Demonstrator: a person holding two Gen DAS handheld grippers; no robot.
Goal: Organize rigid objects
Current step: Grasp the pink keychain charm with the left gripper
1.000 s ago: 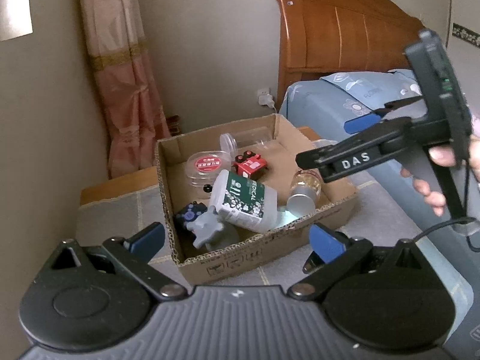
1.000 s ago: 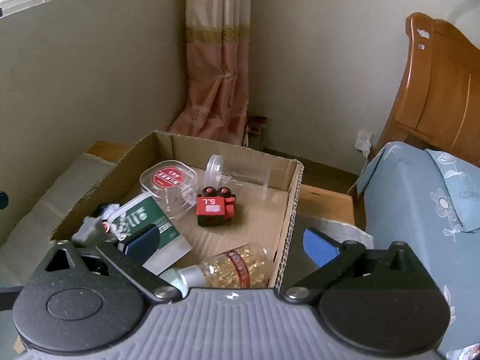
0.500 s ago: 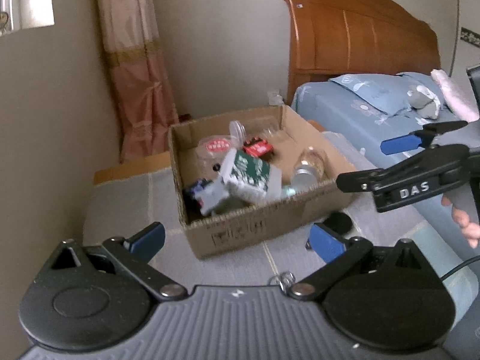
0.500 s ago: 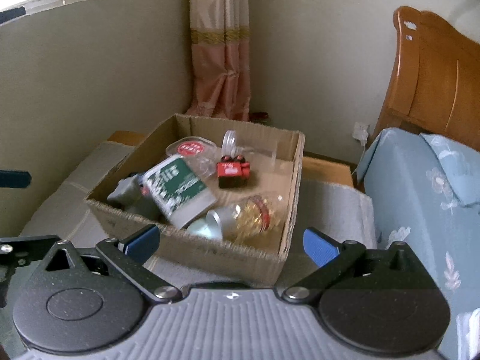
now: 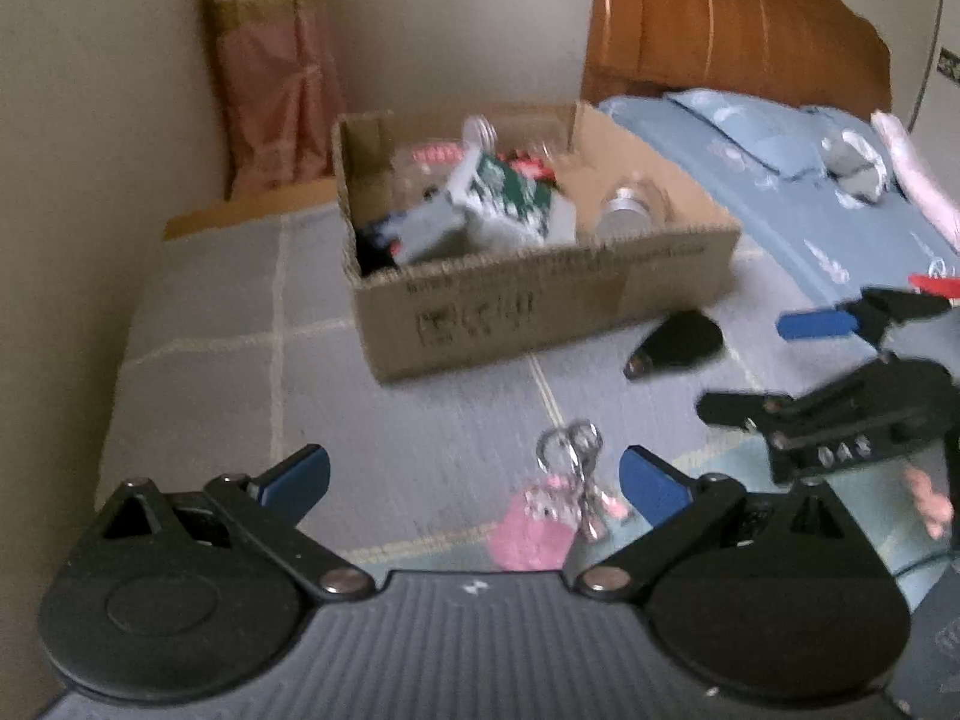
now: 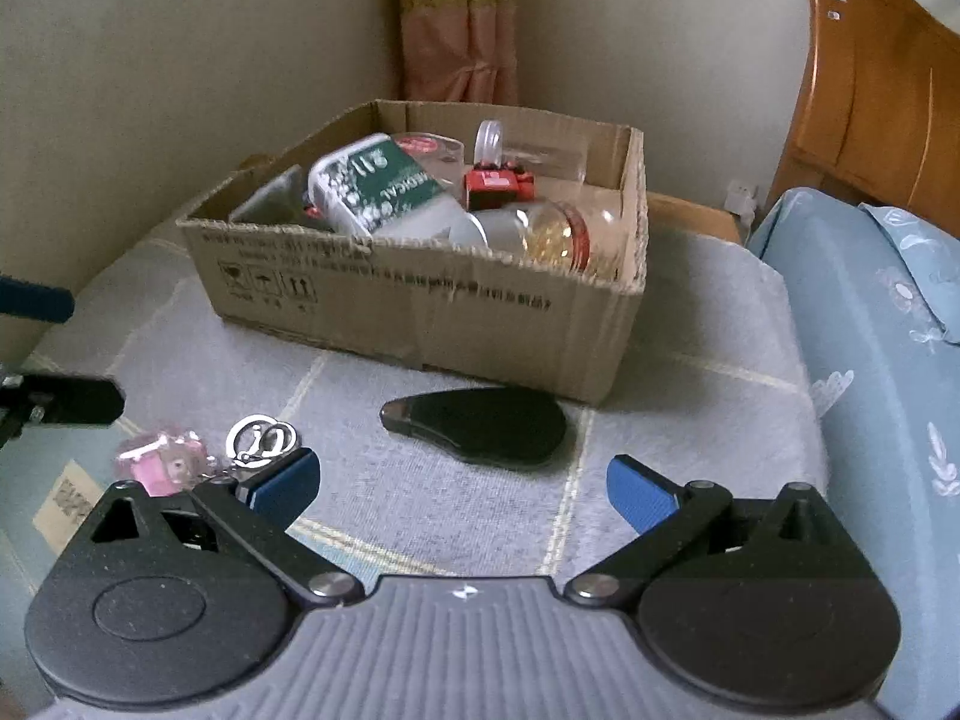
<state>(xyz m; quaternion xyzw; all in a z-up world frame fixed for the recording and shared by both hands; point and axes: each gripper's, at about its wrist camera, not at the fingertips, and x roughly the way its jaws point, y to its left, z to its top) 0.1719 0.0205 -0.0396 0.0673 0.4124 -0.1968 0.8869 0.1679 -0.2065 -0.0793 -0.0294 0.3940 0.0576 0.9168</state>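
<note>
A cardboard box (image 6: 432,312) (image 5: 540,306) on the grey mat holds a green-and-white bottle (image 6: 378,192), a red toy (image 6: 498,186), a clear jar with a red band (image 6: 558,234) and clear lidded tubs. A black teardrop-shaped object (image 6: 486,426) (image 5: 678,342) lies on the mat in front of the box. A pink keychain with metal rings (image 5: 558,510) (image 6: 174,462) lies nearer. My left gripper (image 5: 474,480) is open and empty just above the keychain. My right gripper (image 6: 462,486) is open and empty, short of the black object.
The grey checked mat (image 6: 690,312) covers a low surface. A blue bed (image 6: 888,312) with a wooden headboard (image 5: 720,36) is on the right. A beige wall (image 5: 78,180) runs along the left, with a pink curtain (image 6: 462,30) behind the box.
Both grippers have pulled back and away from the box. The black object and the pink keychain have come into view on the mat. Both grippers stay open.
</note>
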